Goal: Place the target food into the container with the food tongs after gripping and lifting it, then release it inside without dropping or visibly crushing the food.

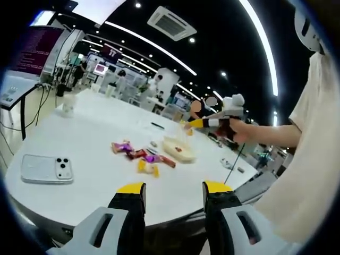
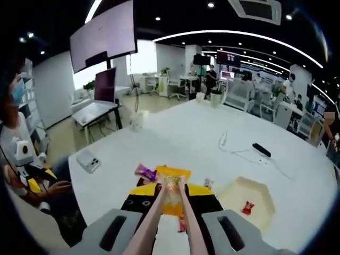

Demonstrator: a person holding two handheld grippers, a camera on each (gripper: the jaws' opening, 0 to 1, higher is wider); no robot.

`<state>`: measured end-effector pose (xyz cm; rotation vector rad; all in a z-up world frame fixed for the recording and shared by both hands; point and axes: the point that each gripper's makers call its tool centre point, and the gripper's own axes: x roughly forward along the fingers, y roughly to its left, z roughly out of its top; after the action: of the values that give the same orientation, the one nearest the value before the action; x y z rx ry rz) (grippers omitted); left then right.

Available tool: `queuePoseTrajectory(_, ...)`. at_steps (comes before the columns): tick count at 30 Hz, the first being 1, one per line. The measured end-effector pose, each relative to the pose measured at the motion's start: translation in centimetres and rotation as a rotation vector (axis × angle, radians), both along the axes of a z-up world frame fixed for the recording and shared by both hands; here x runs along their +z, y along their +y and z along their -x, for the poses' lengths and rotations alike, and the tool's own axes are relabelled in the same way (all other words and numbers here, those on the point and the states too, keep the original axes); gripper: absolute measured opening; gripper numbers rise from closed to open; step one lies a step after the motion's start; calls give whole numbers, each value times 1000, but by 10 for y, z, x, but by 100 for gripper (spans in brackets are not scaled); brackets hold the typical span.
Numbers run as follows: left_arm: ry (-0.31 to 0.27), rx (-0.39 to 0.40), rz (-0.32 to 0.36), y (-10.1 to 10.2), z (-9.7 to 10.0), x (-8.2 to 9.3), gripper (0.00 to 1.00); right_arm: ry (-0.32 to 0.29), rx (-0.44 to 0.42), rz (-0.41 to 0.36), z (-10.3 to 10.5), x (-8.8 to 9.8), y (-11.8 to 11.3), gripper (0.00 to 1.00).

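The right gripper point(image 2: 171, 204) clamps the tongs point(image 2: 169, 212), which pinch a yellow snack point(image 2: 171, 186) lifted left of the container point(image 2: 249, 199); next, carry it over; the left gripper point(image 1: 174, 192) gapes empty

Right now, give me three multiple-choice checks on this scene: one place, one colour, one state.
1. Where is the red candy? A in the container; B on a chair; C in the tongs.
2. Colour of the packet in the tongs? A blue; B yellow; C green.
3. Left gripper? A open; B shut on a packet; C shut on the container.
Key: 1A, it lies inside the container; 2B, the tong tips pinch a yellow packet; 3A, its jaws stand apart with nothing between.
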<state>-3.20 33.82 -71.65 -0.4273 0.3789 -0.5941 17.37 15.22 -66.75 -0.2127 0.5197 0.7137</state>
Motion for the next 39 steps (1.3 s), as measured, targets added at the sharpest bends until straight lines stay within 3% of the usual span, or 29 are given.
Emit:
queuePoseTrajectory(14,10,15,5,2,2,-4,42,9,-10,-7,-7,-4,-2,17)
queuePoseTrajectory(25,-9,14,-7,3,4,7,42,12,-26,-4,-16,-10,-6,17)
queuePoseTrajectory(33,26,-8,-11,-6,15,-5,42,-1,-67,3,-32,-12,-25,16)
queuePoseTrajectory(39,23,6,-3,-6,11,-1,42,-3,-109,8,-43,-14,-46,16)
